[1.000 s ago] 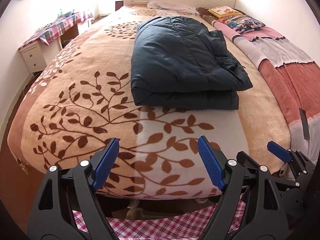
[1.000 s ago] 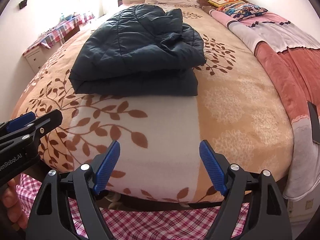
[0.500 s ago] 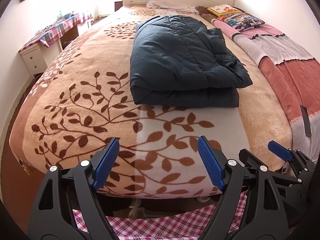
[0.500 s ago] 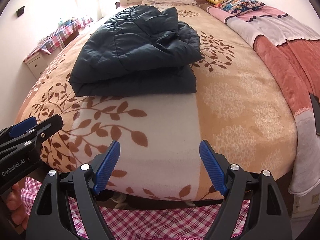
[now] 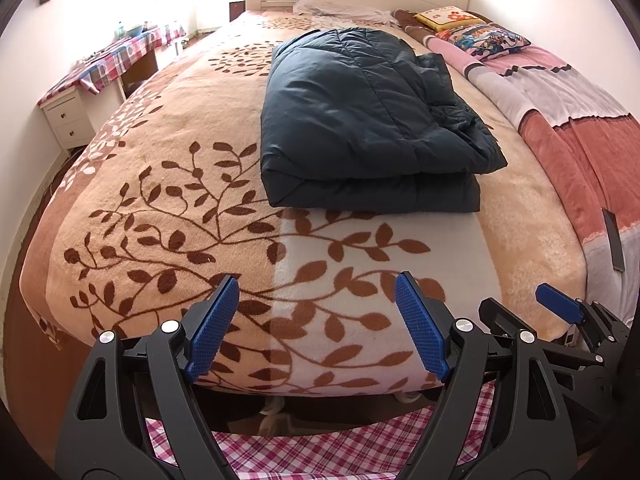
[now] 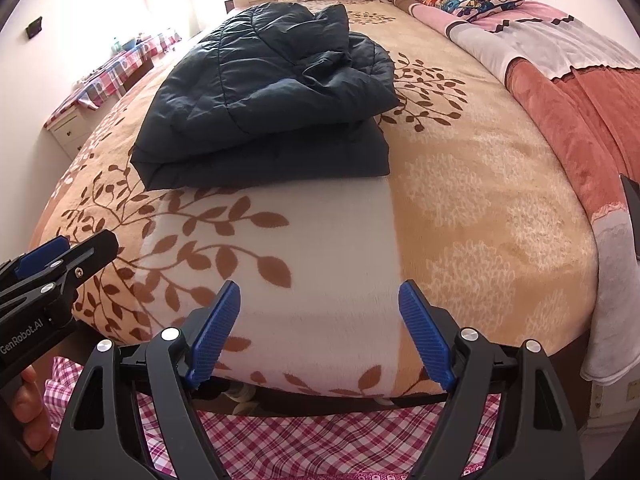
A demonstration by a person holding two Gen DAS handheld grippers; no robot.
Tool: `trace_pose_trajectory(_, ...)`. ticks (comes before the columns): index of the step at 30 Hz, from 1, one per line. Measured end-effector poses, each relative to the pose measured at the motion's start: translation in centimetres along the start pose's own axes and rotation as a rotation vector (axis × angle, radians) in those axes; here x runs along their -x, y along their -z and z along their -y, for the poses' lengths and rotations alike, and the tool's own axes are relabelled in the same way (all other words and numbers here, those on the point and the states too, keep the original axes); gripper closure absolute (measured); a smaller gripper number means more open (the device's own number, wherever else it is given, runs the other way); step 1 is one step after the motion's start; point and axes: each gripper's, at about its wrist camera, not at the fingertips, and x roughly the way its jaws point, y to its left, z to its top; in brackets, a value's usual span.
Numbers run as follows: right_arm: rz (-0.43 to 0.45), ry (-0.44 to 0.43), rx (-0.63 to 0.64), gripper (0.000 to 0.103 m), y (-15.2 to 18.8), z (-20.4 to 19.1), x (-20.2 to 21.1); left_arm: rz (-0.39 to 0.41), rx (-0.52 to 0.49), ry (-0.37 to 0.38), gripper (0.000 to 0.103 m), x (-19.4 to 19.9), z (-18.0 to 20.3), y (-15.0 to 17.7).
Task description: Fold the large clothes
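A dark navy quilted jacket (image 5: 360, 120) lies folded into a thick rectangle in the middle of the bed; the right wrist view shows the same jacket (image 6: 272, 92) with its top layer rumpled. My left gripper (image 5: 318, 292) hangs open over the bed's near edge, well short of the jacket, nothing between its blue pads. My right gripper (image 6: 320, 296) is open too, empty, over the white band of the blanket. Each gripper shows at the edge of the other's view: the right gripper (image 5: 520, 306) low right, the left gripper (image 6: 66, 246) low left, held by a hand (image 6: 32, 412).
A beige blanket with brown leaf patterns (image 5: 168, 216) covers the bed. A pink and red quilt (image 5: 580, 128) and pillows (image 5: 480, 36) lie along the right side. A dark flat device (image 5: 614, 238) rests on the quilt. A white nightstand (image 5: 66, 118) and a checked-cloth table stand left.
The right wrist view has shifted slightly, with the jacket now a little lower and larger in frame. Both grippers stay open and the jacket has not moved.
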Motion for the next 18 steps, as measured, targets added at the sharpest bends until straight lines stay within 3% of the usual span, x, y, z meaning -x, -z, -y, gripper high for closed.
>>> trace_pose_trajectory(18, -0.002, -0.008, -0.003, 0.024, 0.18, 0.07, -0.09, -0.002, -0.004, -0.002, 0.023, 0.03, 0.08, 0.11)
